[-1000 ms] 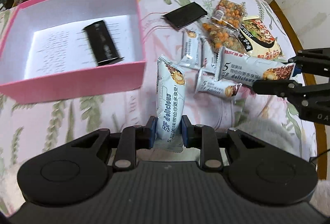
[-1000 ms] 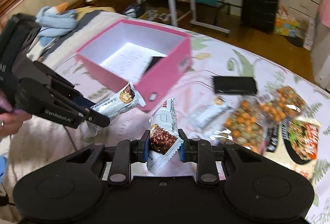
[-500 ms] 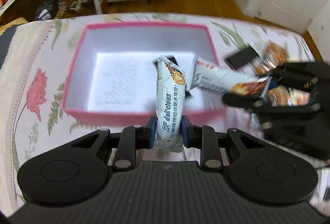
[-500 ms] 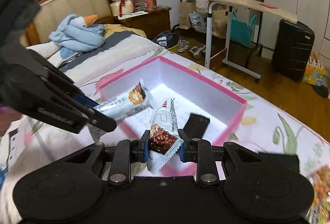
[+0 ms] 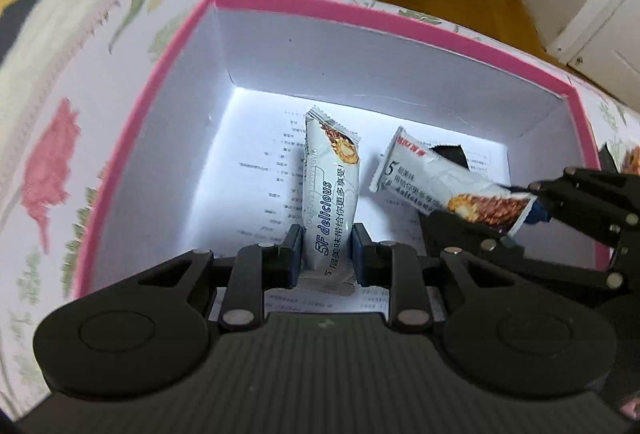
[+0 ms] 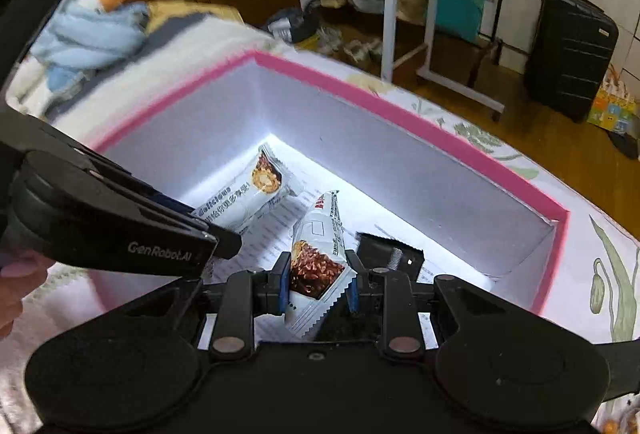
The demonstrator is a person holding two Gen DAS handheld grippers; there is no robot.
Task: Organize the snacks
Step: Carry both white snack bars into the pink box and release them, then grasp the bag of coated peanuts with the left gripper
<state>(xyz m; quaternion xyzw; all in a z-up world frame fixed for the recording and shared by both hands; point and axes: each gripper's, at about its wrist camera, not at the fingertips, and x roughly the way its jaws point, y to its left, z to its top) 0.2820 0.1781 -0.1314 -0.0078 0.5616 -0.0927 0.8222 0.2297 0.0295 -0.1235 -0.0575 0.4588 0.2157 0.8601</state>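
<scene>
A pink box point(image 5: 352, 12) with a white inside and a printed sheet on its floor fills both views; it also shows in the right wrist view point(image 6: 420, 130). My left gripper point(image 5: 324, 254) is shut on a white snack bar point(image 5: 330, 190) held inside the box above the floor. My right gripper point(image 6: 318, 284) is shut on a second white snack bar point(image 6: 316, 254), also inside the box; this bar shows in the left wrist view point(image 5: 444, 186). A black packet point(image 6: 390, 256) lies on the box floor under the right bar.
The box stands on a floral bedspread point(image 5: 44, 138). Beyond the bed are a white rolling table point(image 6: 428, 14), a black suitcase point(image 6: 568, 54) and a wooden floor. A blue stuffed toy point(image 6: 92, 30) lies on the bed to the left.
Both grippers have moved from above the box's near wall down into the box, each still holding its snack bar. The box now fills both views.
</scene>
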